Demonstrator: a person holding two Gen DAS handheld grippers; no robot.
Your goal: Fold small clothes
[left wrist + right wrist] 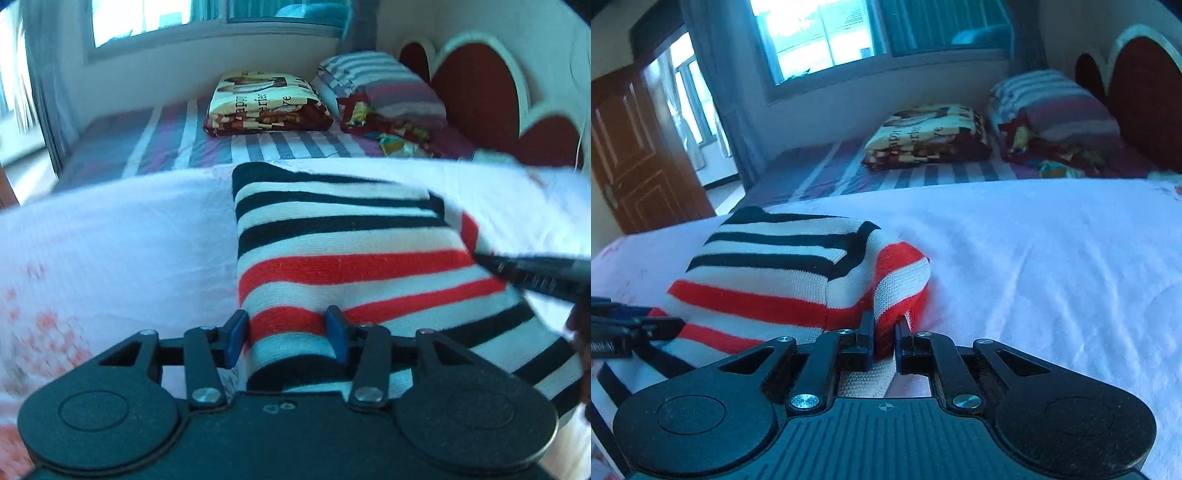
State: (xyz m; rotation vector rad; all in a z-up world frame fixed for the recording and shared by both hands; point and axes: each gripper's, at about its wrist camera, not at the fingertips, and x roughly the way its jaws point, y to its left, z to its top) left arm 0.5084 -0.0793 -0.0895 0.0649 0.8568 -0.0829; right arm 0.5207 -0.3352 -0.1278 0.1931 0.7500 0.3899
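A striped knit garment [343,243] in black, white and red lies partly folded on a white blanket [110,240]. My left gripper [286,334] has its blue pads on either side of the garment's near left fold, with a wide bunch of cloth between them. My right gripper [885,341] is shut on the garment's red-striped right corner [901,280], pinching a thin fold. The right gripper's finger shows in the left wrist view [532,273] at the garment's right edge. The left gripper shows at the left edge of the right wrist view [624,328].
The white blanket [1034,266] covers the near part of a bed with a striped sheet [177,144]. A folded printed blanket [266,103], striped pillows [380,81] and a red heart-shaped headboard [476,85] lie beyond. A wooden door [631,155] stands at the left.
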